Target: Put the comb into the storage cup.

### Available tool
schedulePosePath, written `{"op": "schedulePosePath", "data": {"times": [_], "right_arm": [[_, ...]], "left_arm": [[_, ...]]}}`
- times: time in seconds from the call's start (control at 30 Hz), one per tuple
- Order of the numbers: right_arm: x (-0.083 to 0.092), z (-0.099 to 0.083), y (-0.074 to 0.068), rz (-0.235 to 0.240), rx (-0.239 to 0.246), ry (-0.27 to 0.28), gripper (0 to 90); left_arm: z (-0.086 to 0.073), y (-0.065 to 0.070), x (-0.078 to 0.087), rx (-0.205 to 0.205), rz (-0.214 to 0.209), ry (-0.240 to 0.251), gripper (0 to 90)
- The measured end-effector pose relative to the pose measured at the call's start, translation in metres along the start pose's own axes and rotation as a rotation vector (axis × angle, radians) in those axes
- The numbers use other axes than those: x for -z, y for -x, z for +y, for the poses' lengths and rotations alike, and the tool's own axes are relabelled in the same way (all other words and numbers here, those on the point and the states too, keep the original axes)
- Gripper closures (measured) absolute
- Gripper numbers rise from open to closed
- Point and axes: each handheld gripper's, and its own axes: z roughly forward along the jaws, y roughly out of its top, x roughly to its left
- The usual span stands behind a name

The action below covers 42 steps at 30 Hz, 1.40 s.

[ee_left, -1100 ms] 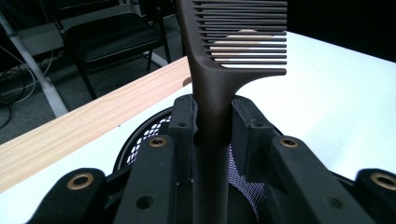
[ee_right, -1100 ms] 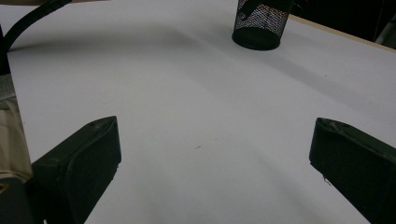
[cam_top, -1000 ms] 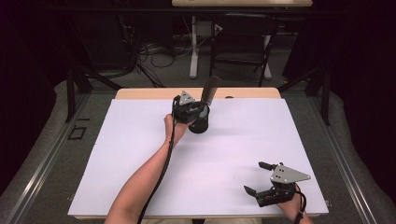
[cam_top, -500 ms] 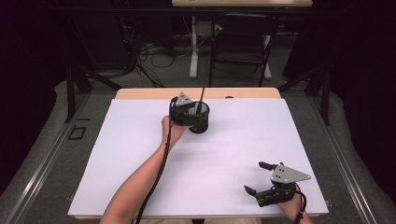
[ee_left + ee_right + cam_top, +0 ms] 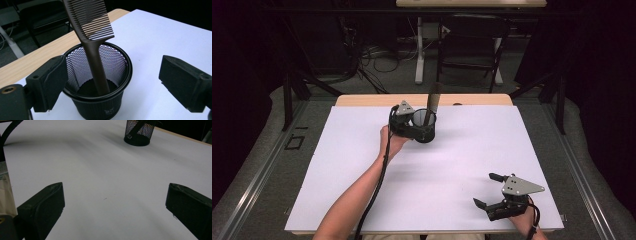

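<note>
While the high view gives only a dark cup (image 5: 424, 128) near the tabletop's (image 5: 337, 175) far edge, the left gripper view resolves black wire mesh and a brown plastic comb (image 5: 93, 47) leaning inside, teeth up. Left gripper (image 5: 112, 80): jaws just opened wide, flanking the cup, gripping nothing. Right gripper (image 5: 490, 192), near corner: spread, empty.

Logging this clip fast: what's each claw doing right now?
Left claw: open, jaws just opened, either side of the mesh cup holding the comb, gripping nothing.
Right claw: open, empty, over the white table cover.
</note>
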Motion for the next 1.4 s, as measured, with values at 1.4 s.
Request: {"op": "schedulePosePath", "data": {"times": [1.4], "right_arm": [[0.000,0.003,-0.002,0.002,0.007,-0.007,1.7]], "left_arm": [[-0.015,0.017,0.066,-0.056,0.019,-0.110,0.0]]}}
